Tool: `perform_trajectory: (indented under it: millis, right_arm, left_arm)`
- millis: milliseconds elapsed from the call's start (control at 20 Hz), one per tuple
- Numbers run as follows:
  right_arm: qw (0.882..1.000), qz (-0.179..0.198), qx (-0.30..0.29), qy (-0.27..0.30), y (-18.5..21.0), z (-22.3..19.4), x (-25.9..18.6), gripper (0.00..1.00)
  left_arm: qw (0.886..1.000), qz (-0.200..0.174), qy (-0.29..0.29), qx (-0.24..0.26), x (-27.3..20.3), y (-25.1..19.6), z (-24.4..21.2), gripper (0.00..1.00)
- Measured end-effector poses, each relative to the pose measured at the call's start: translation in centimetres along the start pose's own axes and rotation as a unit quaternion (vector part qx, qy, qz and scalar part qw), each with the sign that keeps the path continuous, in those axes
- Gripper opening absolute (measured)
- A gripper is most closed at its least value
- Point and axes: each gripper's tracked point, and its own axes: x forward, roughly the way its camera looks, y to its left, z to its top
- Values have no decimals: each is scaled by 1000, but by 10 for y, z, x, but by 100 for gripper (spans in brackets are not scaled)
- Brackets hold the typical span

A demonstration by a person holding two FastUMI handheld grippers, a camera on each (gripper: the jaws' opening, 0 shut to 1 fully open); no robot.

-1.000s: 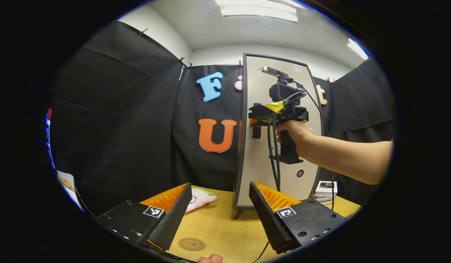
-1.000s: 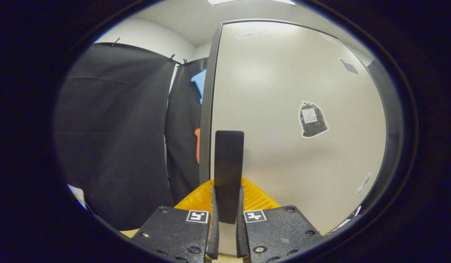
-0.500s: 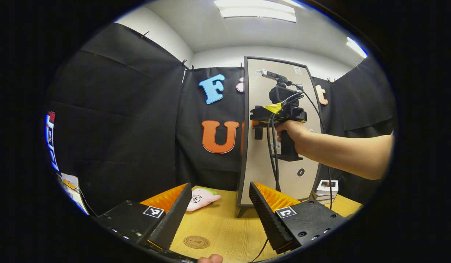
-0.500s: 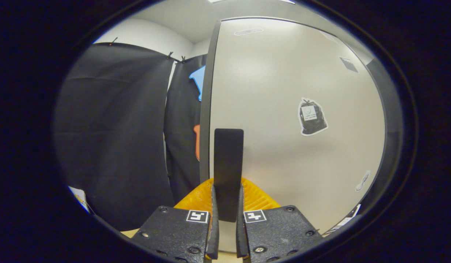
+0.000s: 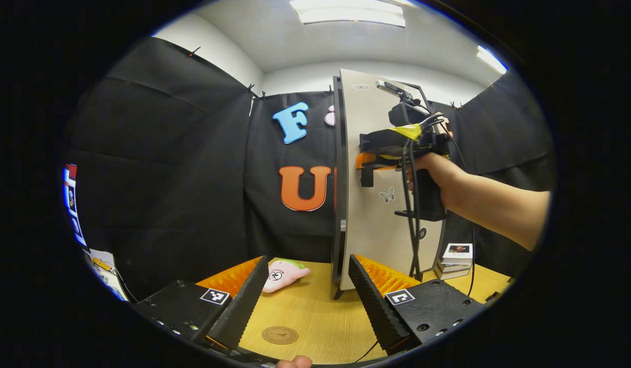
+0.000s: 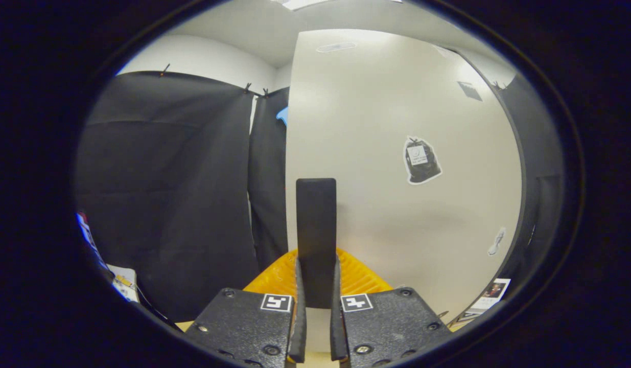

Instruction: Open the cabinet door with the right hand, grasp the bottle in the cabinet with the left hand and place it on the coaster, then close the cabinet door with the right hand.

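**Right Gripper Clamped on the Cabinet Door Handle, Door Partly Open**

Fingers of our right gripper (image 6: 315, 306) are pressing from both sides on the dark vertical door handle (image 6: 316, 230), which is standing upright between them in the right gripper view. Behind the handle, the pale cabinet door (image 6: 397, 204) is carrying a dark sticker (image 6: 421, 161) and a smaller butterfly sticker (image 6: 495, 243) nearer its far edge.

In the left gripper view we are seeing the same right gripper (image 5: 367, 166) farther off, held by a hand (image 5: 438, 171) against the cabinet door (image 5: 369, 220). The door is standing ajar, its handle edge apart from the dark cabinet frame (image 5: 337, 179); the gap is showing only darkness, so we cannot tell where the bottle is standing inside. Black cables (image 5: 411, 214) are hanging from the right gripper down in front of the door.

Our left gripper (image 5: 307, 291) is hovering over the wooden table (image 5: 315, 317) with its fingers spread wide and nothing between them. The round brown coaster (image 5: 279, 335) is lying on the table just below that gap, bare. A pink plush toy (image 5: 283, 273) is lying near the cabinet's foot, and a small stack of books (image 5: 454, 258) is resting on the table to the right of the door.
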Motion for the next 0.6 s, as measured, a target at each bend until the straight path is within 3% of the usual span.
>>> perform_trajectory:
  millis: [600]
  right_arm:
    - [998,60,-18,16,-15,7,-97,22]
  left_arm:
    - [1000,-14,1,1,7,-18,-4,95]
